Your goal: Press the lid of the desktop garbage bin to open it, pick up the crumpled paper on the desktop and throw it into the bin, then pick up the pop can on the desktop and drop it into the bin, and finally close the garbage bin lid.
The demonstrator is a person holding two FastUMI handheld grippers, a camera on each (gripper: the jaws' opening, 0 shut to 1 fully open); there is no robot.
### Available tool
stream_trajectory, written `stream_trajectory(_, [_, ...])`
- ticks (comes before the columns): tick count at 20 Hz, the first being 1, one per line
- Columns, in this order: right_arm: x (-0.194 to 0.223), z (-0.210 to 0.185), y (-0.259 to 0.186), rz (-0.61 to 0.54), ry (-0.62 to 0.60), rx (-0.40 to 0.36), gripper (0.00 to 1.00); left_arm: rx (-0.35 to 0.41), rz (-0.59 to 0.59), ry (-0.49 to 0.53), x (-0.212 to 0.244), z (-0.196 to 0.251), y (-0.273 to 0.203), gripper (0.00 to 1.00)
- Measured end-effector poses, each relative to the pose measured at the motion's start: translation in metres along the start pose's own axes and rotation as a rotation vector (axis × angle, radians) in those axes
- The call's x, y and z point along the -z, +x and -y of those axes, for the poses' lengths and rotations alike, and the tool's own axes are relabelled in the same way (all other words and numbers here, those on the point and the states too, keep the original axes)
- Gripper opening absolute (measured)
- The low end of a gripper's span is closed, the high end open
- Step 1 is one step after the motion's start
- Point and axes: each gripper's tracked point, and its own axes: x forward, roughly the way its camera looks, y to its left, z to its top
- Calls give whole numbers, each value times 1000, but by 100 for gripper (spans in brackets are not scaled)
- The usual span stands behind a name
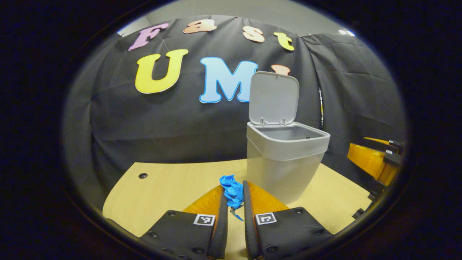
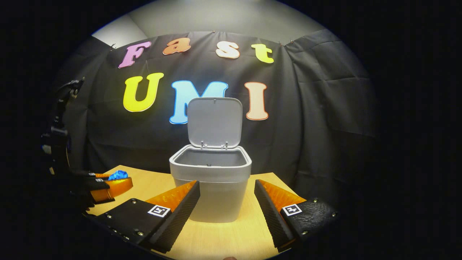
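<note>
A grey desktop bin [image 1: 285, 159] stands on the wooden table with its lid [image 1: 273, 98] tipped up and back, the inside showing. My left gripper [image 1: 234, 196] is shut on a crumpled blue paper [image 1: 232, 191], held just left of the bin and above the table. In the right gripper view the bin [image 2: 211, 180] stands straight ahead with its lid [image 2: 214, 122] raised, and my right gripper [image 2: 227, 195] is open, its fingers spread either side of the bin's front. The left gripper [image 2: 108, 186] with the blue paper [image 2: 118, 175] shows at the far left there.
The light wooden table [image 1: 166, 187] has a small dark hole [image 1: 143, 176] near its back left. The other gripper [image 1: 377, 159] shows at the right edge of the left gripper view. Black cloth closes the booth behind the table.
</note>
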Motion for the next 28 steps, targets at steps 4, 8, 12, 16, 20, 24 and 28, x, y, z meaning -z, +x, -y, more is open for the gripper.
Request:
stream_trajectory(4, [3, 26, -5, 0, 14, 53, 97, 43, 73, 32, -41, 25, 26, 27])
stream_trajectory(8, [6, 52, -12, -5, 33, 115, 97, 97, 140, 66, -74, 57, 48, 27])
stream_trajectory(12, [9, 76, -23, -11, 46, 178, 97, 161, 177, 74, -95, 92, 71, 27])
stream_trajectory(16, [17, 93, -35, -24, 56, 235, 97, 194, 159, 56, -93, 116, 100, 34])
stream_trajectory(20, [25, 103, -48, -45, 62, 282, 97, 183, 141, 65, -90, 116, 133, 34])
stream_trajectory(24, [29, 110, -56, -54, 62, 308, 97, 182, 131, 88, -86, 120, 144, 31])
stream_trajectory(28, [27, 103, -53, -49, 56, 295, 97, 177, 126, 86, -84, 116, 147, 56])
